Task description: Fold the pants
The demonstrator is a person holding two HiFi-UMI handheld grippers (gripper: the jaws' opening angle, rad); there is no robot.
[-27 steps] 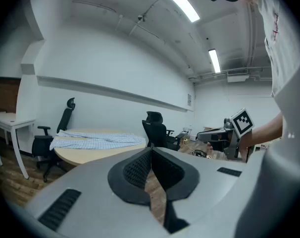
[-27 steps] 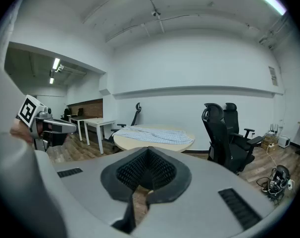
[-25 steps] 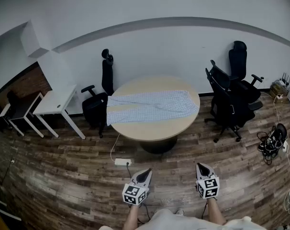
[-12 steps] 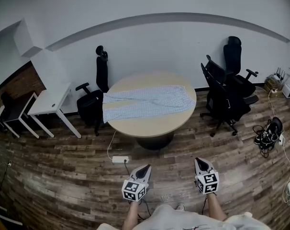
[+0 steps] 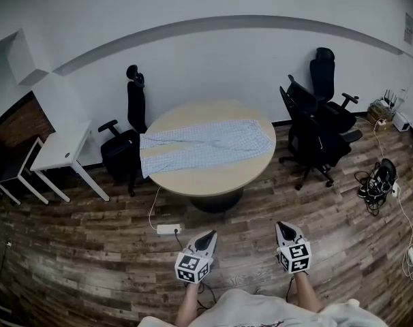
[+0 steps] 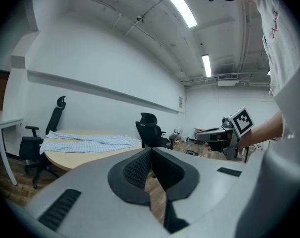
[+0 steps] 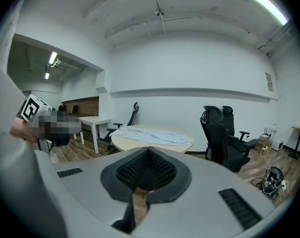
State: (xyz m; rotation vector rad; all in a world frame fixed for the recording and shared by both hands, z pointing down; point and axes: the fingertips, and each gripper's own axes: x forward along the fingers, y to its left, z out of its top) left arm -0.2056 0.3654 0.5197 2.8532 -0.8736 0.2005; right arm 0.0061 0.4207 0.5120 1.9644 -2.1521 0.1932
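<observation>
Light blue checked pants [image 5: 205, 144] lie spread flat across a round beige table [image 5: 206, 176], also seen as pants [image 6: 88, 140] in the left gripper view and pants [image 7: 152, 135] in the right gripper view. My left gripper [image 5: 208, 237] and right gripper [image 5: 283, 227] hang side by side over the wooden floor, well short of the table. Both are shut with nothing between their jaws. In their own views the left gripper [image 6: 151, 152] and right gripper [image 7: 148, 150] point toward the table.
A black office chair [image 5: 123, 142] stands left of the table, and two more black chairs [image 5: 315, 125] stand to its right. A white desk [image 5: 62, 152] is at far left. A power strip [image 5: 169, 229] and cable lie on the floor before the table; cables [image 5: 377, 182] lie at right.
The table, chairs and pants have shifted left and slightly closer in the head view as I step toward them. Both grippers stay shut and keep their places in front of me.
</observation>
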